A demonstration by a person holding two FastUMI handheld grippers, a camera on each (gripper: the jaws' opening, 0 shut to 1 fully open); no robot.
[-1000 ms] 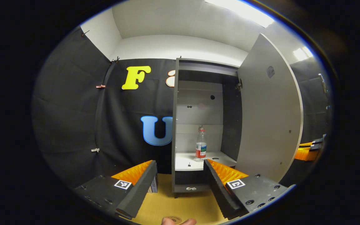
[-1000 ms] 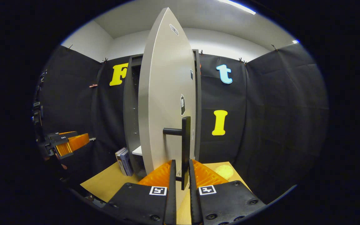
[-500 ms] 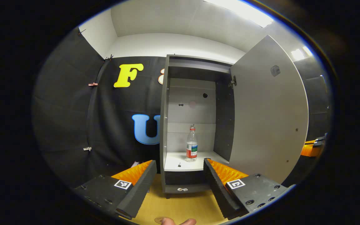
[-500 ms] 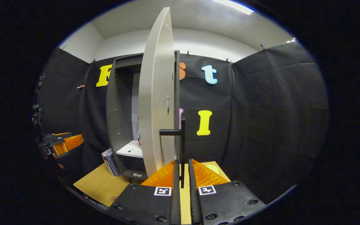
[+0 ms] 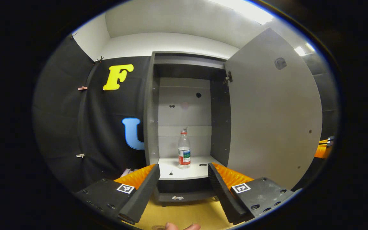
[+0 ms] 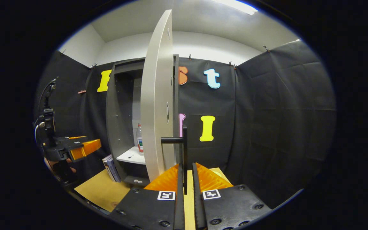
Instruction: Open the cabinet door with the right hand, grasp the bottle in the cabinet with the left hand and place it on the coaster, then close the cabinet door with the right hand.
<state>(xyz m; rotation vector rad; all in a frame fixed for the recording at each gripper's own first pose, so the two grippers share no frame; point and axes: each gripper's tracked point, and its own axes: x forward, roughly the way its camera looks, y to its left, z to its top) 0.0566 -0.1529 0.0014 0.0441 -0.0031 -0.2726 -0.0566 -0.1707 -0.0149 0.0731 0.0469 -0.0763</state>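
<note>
left gripper view: the cabinet door (image 5: 273, 108) stands swung wide to the right, exposing the grey cabinet (image 5: 184, 95) interior. a clear bottle (image 5: 184, 152) with a red cap and a red, white and green label stands upright on the white shelf (image 5: 187, 171), near its middle, well apart from the left gripper (image 5: 184, 185), whose two fingers are spread wide with nothing between them. the bottle appears in the gap between the fingers, farther off.

right gripper view: the right gripper (image 6: 185, 185) has its fingers drawn narrow around the lower end of the black door handle (image 6: 184, 150), both pressing on the bar. the door is seen nearly edge-on. the bottle shows just behind the door's edge, on the shelf. books (image 6: 110, 167) lean beside the cabinet's foot on the tan table (image 6: 101, 191).
</note>
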